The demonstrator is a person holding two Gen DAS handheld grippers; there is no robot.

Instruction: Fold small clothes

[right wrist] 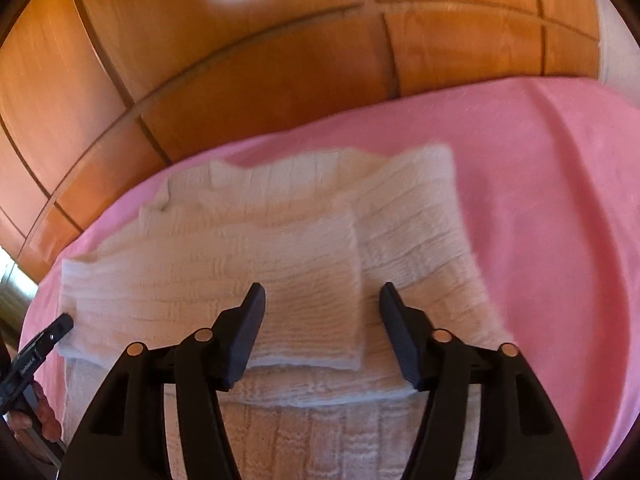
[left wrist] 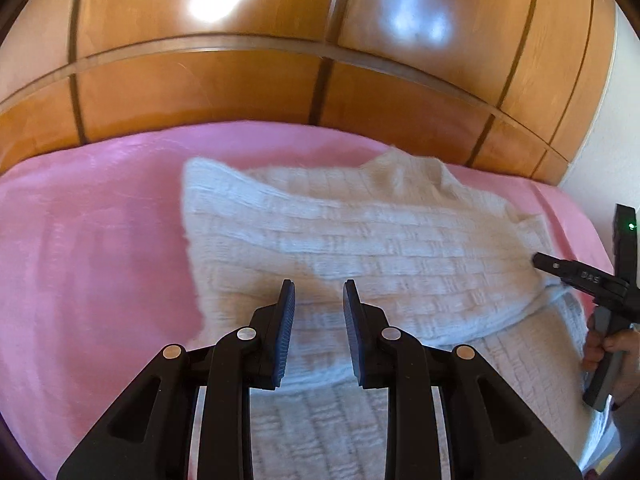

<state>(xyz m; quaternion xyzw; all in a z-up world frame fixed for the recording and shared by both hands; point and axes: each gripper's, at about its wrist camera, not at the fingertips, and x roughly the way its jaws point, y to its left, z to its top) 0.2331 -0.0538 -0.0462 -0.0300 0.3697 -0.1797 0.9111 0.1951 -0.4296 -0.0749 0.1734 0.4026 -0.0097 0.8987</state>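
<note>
A white knitted sweater (left wrist: 360, 240) lies on a pink blanket, its sleeves folded in across the body; it also shows in the right wrist view (right wrist: 248, 264). My left gripper (left wrist: 319, 292) is open and empty, hovering above the sweater's near left part. My right gripper (right wrist: 322, 296) is open and empty above the folded sleeve's cuff. The right gripper also shows at the sweater's right edge in the left wrist view (left wrist: 538, 259). The left gripper's tip appears at the sweater's left edge in the right wrist view (right wrist: 64, 322).
The pink blanket (left wrist: 92, 240) covers the bed and shows on the right in the right wrist view (right wrist: 560, 220). A glossy wooden panelled wardrobe (left wrist: 240, 92) stands right behind the bed. A white wall (left wrist: 616, 152) is at far right.
</note>
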